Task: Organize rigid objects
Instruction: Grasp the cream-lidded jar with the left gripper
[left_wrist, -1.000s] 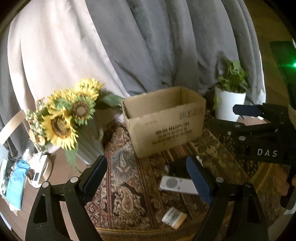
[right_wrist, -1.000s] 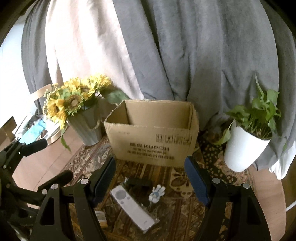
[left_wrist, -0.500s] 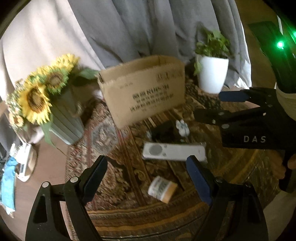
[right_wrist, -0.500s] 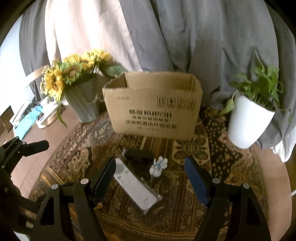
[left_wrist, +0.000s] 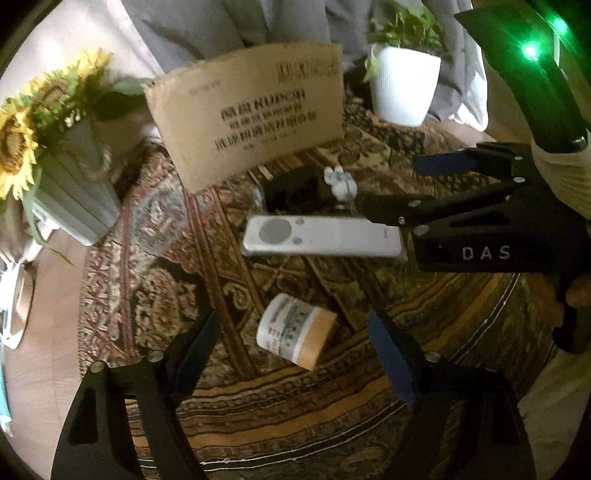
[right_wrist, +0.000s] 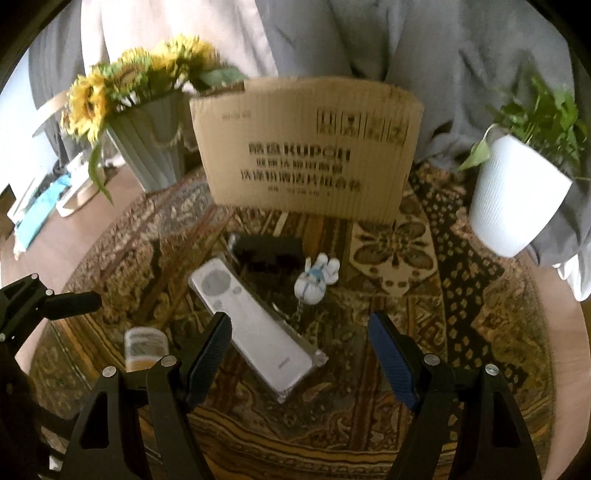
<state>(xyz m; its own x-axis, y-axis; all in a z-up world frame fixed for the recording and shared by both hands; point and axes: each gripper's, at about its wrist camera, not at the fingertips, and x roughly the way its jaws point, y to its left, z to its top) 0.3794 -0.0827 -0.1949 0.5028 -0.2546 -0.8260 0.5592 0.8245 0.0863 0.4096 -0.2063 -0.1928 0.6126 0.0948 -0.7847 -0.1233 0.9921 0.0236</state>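
From my left gripper (left_wrist: 295, 345), I look down on a round patterned rug (left_wrist: 155, 280). The jaws are closing, still spread, with nothing pinched. A small jar (left_wrist: 295, 330) with a tan lid lies on its side between the two fingers, touching neither. Ahead of the jaws a white remote (left_wrist: 321, 236) in a clear sleeve lies crosswise. Beyond it sit a black object (left_wrist: 291, 190), too dark to identify, and a small white figurine (left_wrist: 341, 182). Further ahead stands a cardboard box (left_wrist: 251, 110). Ahead and to the left of the jaws is a vase of sunflowers (left_wrist: 62, 177); ahead and to the right, a white plant pot (left_wrist: 404, 85). My right gripper (left_wrist: 391, 186) reaches in from the right, its lower finger over the far end of the remote.

From my right gripper (right_wrist: 301, 354), the jaws stand spread and hold nothing. The remote (right_wrist: 255, 328) runs diagonally, its near end between the fingers, closer to the left one; I cannot tell if that finger touches it. The figurine (right_wrist: 317, 278) and the black object (right_wrist: 267, 253) lie just ahead of the jaws, the box (right_wrist: 306, 147) behind them. The jar (right_wrist: 142, 349) lies left of the left finger. The sunflowers (right_wrist: 147, 122) stand ahead to the left, the plant pot (right_wrist: 517, 195) ahead to the right. A finger of my left gripper (right_wrist: 74, 301) pokes in at the left edge.
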